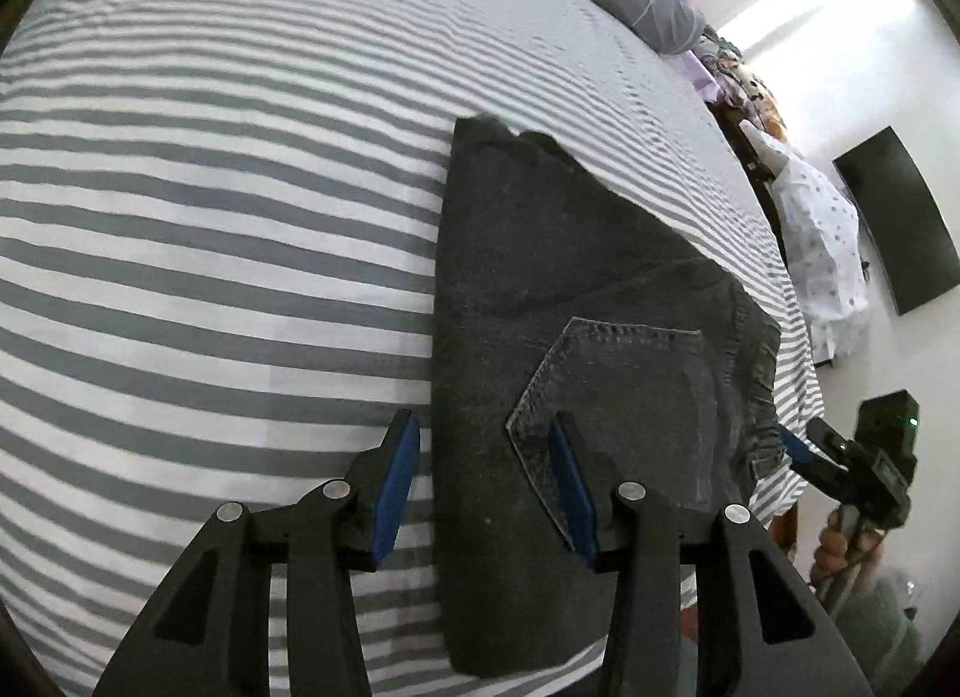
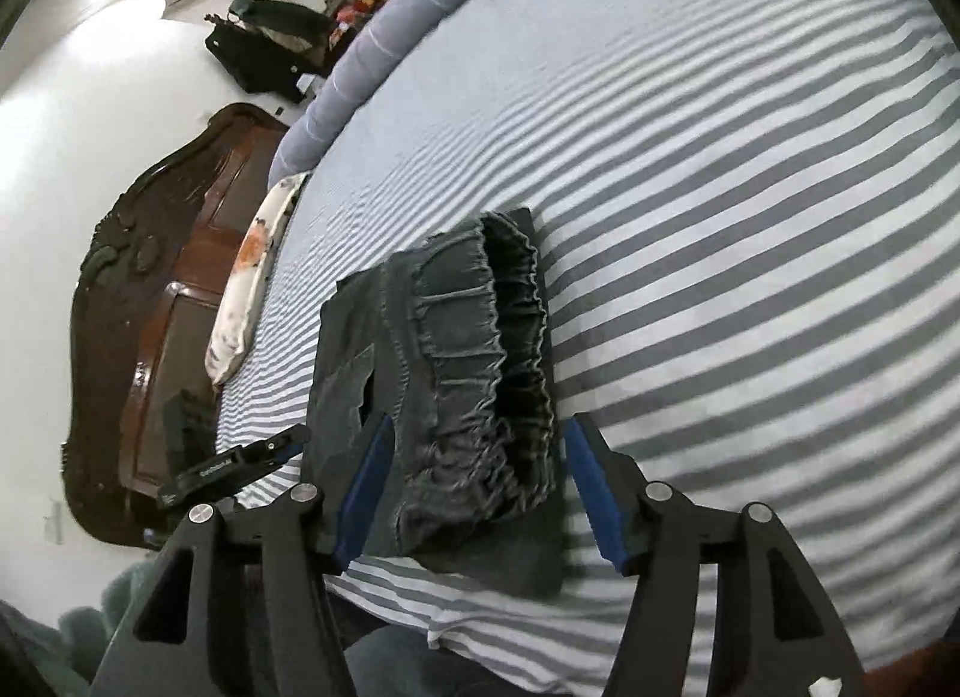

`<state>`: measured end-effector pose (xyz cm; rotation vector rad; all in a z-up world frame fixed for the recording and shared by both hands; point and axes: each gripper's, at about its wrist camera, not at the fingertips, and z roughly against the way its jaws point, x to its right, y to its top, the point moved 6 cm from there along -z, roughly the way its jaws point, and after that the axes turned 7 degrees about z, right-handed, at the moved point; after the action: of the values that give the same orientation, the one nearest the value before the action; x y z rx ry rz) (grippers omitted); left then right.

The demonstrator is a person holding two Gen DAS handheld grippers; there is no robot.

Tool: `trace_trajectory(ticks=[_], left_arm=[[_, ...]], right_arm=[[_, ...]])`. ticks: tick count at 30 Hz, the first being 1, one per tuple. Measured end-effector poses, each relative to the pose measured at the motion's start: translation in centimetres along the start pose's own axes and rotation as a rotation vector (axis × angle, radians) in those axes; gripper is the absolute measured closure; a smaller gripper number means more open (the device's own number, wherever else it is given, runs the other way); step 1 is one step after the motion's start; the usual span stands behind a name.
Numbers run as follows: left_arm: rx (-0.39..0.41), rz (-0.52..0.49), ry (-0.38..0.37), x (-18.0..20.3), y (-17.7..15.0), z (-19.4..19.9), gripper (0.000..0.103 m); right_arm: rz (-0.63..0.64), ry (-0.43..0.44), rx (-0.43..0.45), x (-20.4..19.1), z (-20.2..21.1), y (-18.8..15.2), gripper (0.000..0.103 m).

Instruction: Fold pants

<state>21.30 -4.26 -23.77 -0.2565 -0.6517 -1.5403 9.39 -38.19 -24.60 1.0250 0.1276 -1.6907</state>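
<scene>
Striped grey-and-white bedding (image 1: 210,253) is spread beneath both grippers. Left gripper (image 1: 486,487) fingers are held apart, unclamped, above the long edge of the folded dark pants (image 1: 570,289). Right gripper (image 2: 474,487) fingers are likewise spread, the gathered waistband (image 2: 474,349) seen between and beyond them, untouched.
</scene>
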Motion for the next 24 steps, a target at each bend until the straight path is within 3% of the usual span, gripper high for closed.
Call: trace_trajectory(ticks=[5,13,19,24], left_arm=[[-0.003,0.003,-0.023,0.0,0.4,-0.6,0.056],[0.007,-0.003,-0.057,0.5,1.7,-1.6,0.050],[0.050,-0.054,-0.031,1.7,2.9,-2.6,0.044],[0.079,-0.080,-0.002,2.0,2.7,-2.6,0.046]], right_arm=[[-0.002,0.048,-0.045,1.6,-2.6,0.3,0.046],[0.029,0.198,0.023,1.8,-4.4,2.1,0.047],[0.062,0.173,0.008,0.4,-6.7,3.8,0.045],[0.041,0.184,-0.026,0.0,-6.4,2.6,0.063]])
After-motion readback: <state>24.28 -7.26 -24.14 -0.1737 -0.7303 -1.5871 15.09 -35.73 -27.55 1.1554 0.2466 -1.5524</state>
